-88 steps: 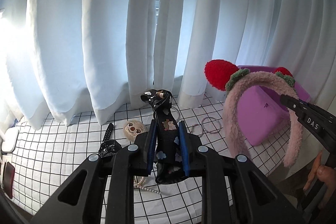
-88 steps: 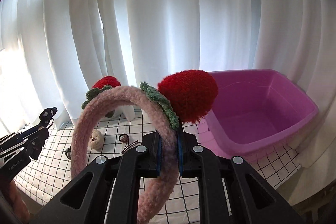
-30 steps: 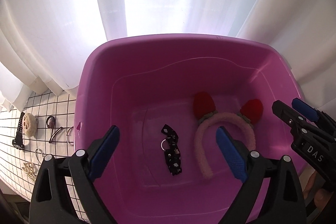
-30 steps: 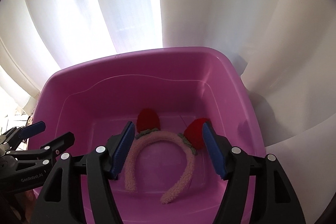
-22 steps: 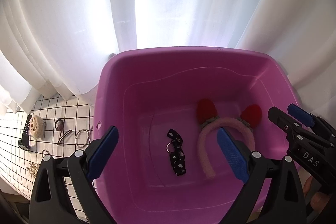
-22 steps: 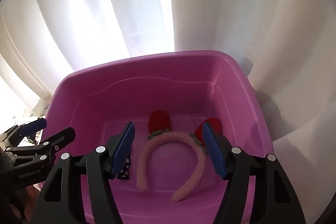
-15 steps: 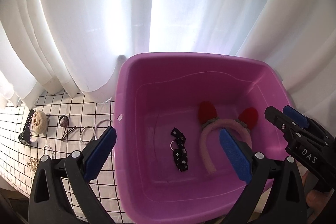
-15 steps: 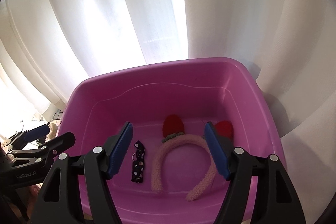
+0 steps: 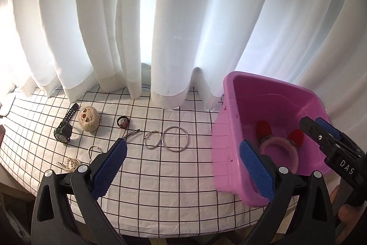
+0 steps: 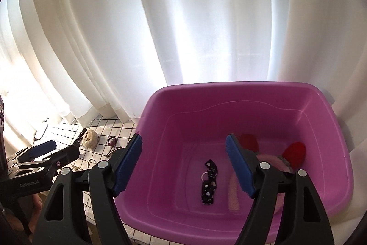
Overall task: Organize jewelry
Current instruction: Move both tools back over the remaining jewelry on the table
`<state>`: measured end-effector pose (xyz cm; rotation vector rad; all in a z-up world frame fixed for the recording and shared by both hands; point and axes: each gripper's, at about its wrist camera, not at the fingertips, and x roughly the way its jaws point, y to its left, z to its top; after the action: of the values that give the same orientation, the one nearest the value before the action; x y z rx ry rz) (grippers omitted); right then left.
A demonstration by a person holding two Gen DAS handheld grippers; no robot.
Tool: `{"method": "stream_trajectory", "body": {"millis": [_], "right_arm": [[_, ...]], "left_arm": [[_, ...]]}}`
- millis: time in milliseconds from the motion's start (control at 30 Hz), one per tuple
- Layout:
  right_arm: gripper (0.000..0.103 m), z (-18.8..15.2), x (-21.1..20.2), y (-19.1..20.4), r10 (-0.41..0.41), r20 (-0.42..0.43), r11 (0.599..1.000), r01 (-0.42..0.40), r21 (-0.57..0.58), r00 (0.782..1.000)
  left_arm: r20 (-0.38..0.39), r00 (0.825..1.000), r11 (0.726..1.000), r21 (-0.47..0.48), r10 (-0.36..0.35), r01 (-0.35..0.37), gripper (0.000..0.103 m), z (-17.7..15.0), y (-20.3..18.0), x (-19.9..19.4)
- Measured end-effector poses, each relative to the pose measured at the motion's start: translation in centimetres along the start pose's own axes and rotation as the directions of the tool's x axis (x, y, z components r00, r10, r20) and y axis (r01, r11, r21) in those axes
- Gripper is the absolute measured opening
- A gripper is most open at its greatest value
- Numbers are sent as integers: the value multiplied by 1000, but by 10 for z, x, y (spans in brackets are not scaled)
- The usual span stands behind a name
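Swinging my wide, empty left tongs point(image 9: 181, 163) away from the pink tub point(image 9: 231, 121) holding the headband point(image 9: 278, 146) and dark bow point(image 10: 208, 178), I am choosing among rings point(image 9: 175, 138) left of it; right tongs point(image 10: 183, 164), just opening, are hovering empty above it.

Bright daylight thru white curtains point(image 9: 206, 15), strong backlight; glare blows out left edge of both views; gripper fingers point(image 10: 128, 164) dark vs. light; fisheye bends grid cloth point(image 9: 160, 164) lines; black vignette in corners; focus sharp.

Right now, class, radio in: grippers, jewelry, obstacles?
Both hand-held grippers, left and right, open, empty. Headband, black tie in pink tub. Bangles, watch still out. Nothing blocking.
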<state>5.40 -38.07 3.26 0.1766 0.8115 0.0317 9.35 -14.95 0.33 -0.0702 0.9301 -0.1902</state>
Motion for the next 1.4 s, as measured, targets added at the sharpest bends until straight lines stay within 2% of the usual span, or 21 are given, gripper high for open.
{"method": "stream_trajectory", "body": {"millis": [167, 400, 767, 1067, 1167, 1400], "right_arm": [[72, -9, 11, 45, 23, -13, 1000, -23, -12, 1000], [72, -22, 17, 102, 10, -27, 1000, -11, -18, 1000], [72, -41, 31, 183, -13, -31, 1000, 13, -9, 999], [72, -70, 38, 209, -87, -39, 994, 90, 65, 995], [72, -80, 41, 210, -108, -55, 990, 113, 88, 993], [72, -97, 60, 205, -128, -110, 986, 139, 91, 986]], "left_arm": [[-9, 1000, 998, -58, 28, -28, 97, -10, 61, -10], [-37, 997, 992, -107, 66, -69, 97, -22, 139, -18], [-39, 996, 993, -81, 79, -82, 97, -25, 217, -24], [-67, 995, 998, -10, 69, -70, 97, -29, 252, -10], [-87, 992, 996, 11, 88, -87, 97, -34, 258, -1], [-137, 985, 993, -29, 109, -114, 97, -51, 276, 19]]}}
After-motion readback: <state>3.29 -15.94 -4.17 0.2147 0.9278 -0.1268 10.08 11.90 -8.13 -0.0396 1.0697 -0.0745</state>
